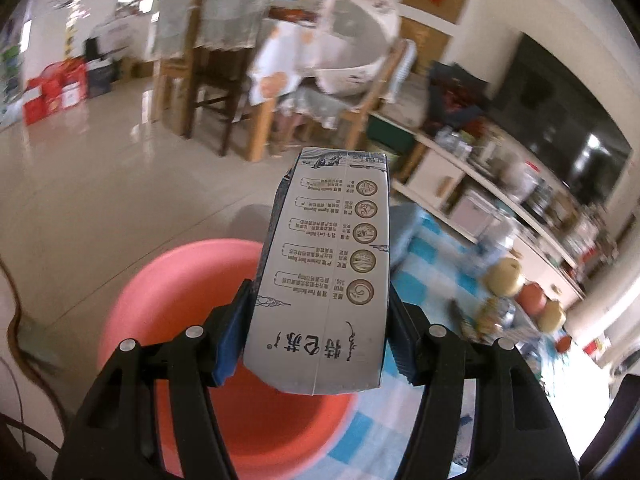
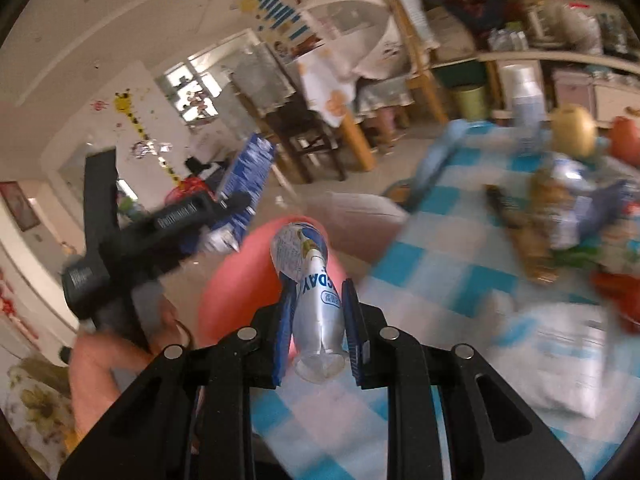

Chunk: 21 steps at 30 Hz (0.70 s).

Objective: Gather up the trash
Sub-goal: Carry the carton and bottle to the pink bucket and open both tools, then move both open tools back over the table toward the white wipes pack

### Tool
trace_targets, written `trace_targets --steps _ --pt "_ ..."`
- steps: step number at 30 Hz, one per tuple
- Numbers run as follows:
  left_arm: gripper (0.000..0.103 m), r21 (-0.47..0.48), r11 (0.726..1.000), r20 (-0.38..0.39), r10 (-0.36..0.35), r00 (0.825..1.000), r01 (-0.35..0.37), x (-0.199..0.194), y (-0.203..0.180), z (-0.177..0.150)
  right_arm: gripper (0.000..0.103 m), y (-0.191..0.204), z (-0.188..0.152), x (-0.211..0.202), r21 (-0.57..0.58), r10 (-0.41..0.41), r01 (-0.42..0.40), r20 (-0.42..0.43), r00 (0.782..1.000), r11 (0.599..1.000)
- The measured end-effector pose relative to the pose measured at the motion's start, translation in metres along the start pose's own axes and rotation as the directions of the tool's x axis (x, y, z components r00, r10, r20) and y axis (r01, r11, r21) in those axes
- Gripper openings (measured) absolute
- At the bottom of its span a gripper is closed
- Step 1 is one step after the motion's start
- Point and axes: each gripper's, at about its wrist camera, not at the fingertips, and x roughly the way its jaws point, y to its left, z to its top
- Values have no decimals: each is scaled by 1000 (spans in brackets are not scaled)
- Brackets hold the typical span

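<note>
We see left gripper (image 1: 320, 336) pinching carton (image 1: 324, 272) above pink basin (image 1: 168, 280) | right gripper (image 2: 318, 332) pinching bottle (image 2: 316, 300) over checked cloth (image 2: 460, 280) edge, basin just beyond | fruit (image 1: 520, 292) on cloth

Left gripper (image 1: 320, 328) clamps milk carton (image 1: 324, 268) above pink basin (image 1: 168, 300).
Carton sits lengthwise btwn the blue pads, printed side up, far end pointing into the room. Basin on tiled floor (image 1: 100, 184), just beside table w/ blue-white checked cloth (image 1: 424, 292). Fruit (image 1: 520, 288) on cloth at right; wooden chairs (image 1: 224, 72) and shelf unit (image 1: 480, 184) behind, blurred.
</note>
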Motion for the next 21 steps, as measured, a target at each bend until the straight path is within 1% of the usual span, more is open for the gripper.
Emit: trace_targets --steps 3,5,6,7,8,9,11,13,14,15,16,17,18,21 --pt "63 -56 998 -23 38 999 -39 8 25 3 25 21 14 34 6 37 -37 -31 999 999" --pt "64 -79 994 -41 72 997 -75 14 35 4 26 31 17 51 5 33 -33 -49 998 999" --pt "68 -90 992 -51 87 995 -91 18 40 5 30 34 19 58 10 29 -28 -58 998 1000" --pt "73 -102 989 -60 100 993 -106 20 45 6 35 37 20 66 14 32 -31 -72 997 999" --pt "81 -113 986 -63 114 991 -121 21 49 7 45 37 18 67 14 25 -24 -72 997 1000" --pt "83 -116 985 -60 119 991 -125 20 51 7 60 36 17 68 17 7 -6 -67 998 1000" --pt "84 -116 984 -47 127 991 -131 19 52 9 71 30 13 64 35 -21 23 -54 998 999" --pt "87 -115 986 -12 117 993 -118 12 49 8 77 26 7 51 20 -72 72 -29 997 997" --pt "87 -113 988 9 110 994 -108 11 47 9 86 25 6 46 9 -103 103 -19 995 995" --pt "88 -109 989 32 103 994 -99 8 45 9 89 22 3 40 -2 -141 141 -6 990 990" --pt "88 -98 992 71 90 993 -83 4 39 8 90 19 -1 31 -13 -179 179 10 984 984" --pt "89 -82 994 101 75 992 -67 1 34 8 90 16 -4 26 -19 -200 201 20 980 979" --pt "91 -46 998 146 49 988 -43 -3 26 7 90 11 -6 20 -23 -219 220 26 975 975" --pt "92 61 998 222 -23 975 10 -12 -1 1 90 -3 -17 2 -37 -292 294 44 955 955"
